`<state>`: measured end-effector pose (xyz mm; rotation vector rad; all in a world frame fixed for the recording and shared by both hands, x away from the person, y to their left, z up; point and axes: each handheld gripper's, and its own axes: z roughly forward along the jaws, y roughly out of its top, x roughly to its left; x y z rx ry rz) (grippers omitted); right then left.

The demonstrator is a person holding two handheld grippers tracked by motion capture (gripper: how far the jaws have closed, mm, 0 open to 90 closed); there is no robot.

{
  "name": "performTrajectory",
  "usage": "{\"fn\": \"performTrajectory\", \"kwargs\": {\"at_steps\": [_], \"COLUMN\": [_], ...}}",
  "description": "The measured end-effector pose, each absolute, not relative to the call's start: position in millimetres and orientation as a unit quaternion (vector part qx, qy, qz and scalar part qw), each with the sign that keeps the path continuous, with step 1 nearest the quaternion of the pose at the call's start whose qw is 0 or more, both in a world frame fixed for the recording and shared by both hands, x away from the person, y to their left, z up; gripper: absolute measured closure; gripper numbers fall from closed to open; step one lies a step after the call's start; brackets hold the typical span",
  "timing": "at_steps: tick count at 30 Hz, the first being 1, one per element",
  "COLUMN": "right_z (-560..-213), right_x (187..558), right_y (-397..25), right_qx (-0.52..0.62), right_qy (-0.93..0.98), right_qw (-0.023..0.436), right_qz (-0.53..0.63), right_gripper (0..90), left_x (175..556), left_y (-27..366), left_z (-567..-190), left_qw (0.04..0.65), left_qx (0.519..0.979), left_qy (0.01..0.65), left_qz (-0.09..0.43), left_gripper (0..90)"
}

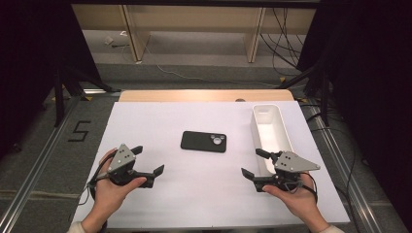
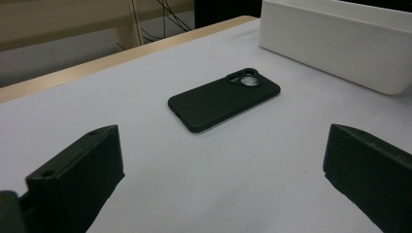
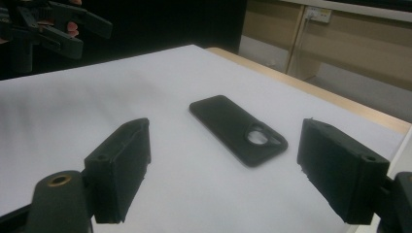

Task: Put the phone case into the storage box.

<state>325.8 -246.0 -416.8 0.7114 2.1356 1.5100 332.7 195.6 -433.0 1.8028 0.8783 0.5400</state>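
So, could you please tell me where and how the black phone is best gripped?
Probably across its two long edges near the middle, coming straight down from above. The phone lies flat, camera side up, with bare table around it; either open claw could close across its narrow width.

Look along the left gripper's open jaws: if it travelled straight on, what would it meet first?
Probably the black phone, lying camera-side up ahead of the left gripper; the white bin sits beyond, to one side. Depth is uncertain.

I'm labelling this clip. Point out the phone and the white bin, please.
phone (image 1: 203, 141), high view, middle of its black back.
white bin (image 1: 283, 127), high view, its right long wall.
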Motion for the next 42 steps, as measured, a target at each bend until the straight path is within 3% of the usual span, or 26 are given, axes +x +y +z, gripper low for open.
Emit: {"fn": "performTrajectory", "kwargs": {"at_steps": [10, 14, 15, 17, 18, 19, 21, 23, 24, 27, 29, 42], "right_z": [-418, -418, -418, -418, -418, -418, -418, -418, -418, -418, -418, -418], "right_x": [326, 326, 326, 326, 326, 326, 326, 326, 326, 326, 326, 325], "right_y": [-245, -245, -245, -245, -245, -244, -244, -244, -244, -243, -242, -240], "right_qx": [0.257, 0.259, 0.258, 0.258, 0.258, 0.257, 0.257, 0.258, 0.258, 0.259, 0.259, 0.256], "right_qy": [0.77, 0.77, 0.77, 0.771, 0.771, 0.771, 0.771, 0.771, 0.771, 0.771, 0.771, 0.772], "right_qw": [0.213, 0.212, 0.212, 0.21, 0.21, 0.21, 0.21, 0.21, 0.21, 0.208, 0.208, 0.207], "right_qz": [0.544, 0.544, 0.544, 0.543, 0.543, 0.543, 0.543, 0.543, 0.543, 0.543, 0.543, 0.544], "right_gripper": [21.4, 21.7, 21.8, 22.3, 22.3, 22.5, 22.5, 22.6, 22.6, 22.8, 23.0, 23.3], "left_x": [333, 334, 335, 337, 338, 340, 342, 344, 345, 351, 355, 405], "left_y": [196, 196, 196, 196, 196, 195, 195, 195, 195, 194, 192, 158], "left_z": [-433, -432, -431, -430, -429, -428, -429, -429, -430, -431, -432, -435], "left_qw": [0.509, 0.506, 0.502, 0.501, 0.501, 0.492, 0.489, 0.482, 0.481, 0.471, 0.464, 0.45], "left_qx": [0.747, 0.746, 0.745, 0.743, 0.743, 0.743, 0.745, 0.748, 0.749, 0.753, 0.757, 0.77], "left_qy": [0.365, 0.368, 0.371, 0.374, 0.374, 0.381, 0.382, 0.384, 0.386, 0.391, 0.398, 0.404], "left_qz": [0.225, 0.228, 0.235, 0.238, 0.239, 0.246, 0.245, 0.246, 0.244, 0.242, 0.232, 0.204], "left_gripper": [0.9, 9.1, 12.8, 28.9, 28.9, 39.7, 44.5, 66.5, 66.5, 85.2, 89.6, 89.9]}}
